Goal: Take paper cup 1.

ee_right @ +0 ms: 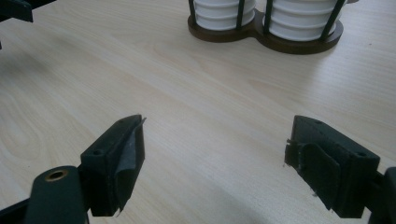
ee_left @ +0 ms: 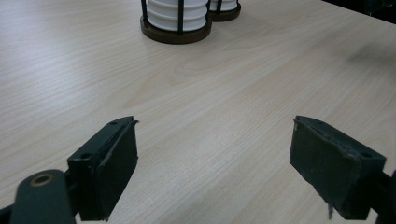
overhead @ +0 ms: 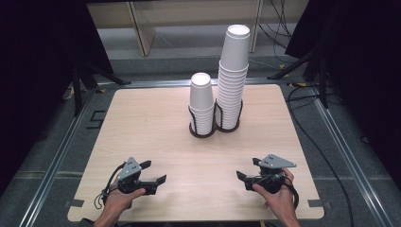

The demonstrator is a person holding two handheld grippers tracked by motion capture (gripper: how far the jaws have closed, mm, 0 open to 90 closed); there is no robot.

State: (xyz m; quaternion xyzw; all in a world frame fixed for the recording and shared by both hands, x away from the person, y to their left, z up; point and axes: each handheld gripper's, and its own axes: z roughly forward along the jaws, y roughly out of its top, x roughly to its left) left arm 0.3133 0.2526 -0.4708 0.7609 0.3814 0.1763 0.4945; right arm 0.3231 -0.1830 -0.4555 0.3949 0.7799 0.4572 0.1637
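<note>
Two cup stacks stand in a dark holder at the table's far middle, the right stack taller. Well apart, near the front edge, the left gripper and right gripper rest with jaws spread, grasping nothing.

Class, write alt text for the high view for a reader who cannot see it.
Two stacks of white paper cups, a short stack and a tall stack, stand in a dark holder on a wooden table. Nearer, a left gripper and right gripper rest apart, both open and empty.
</note>
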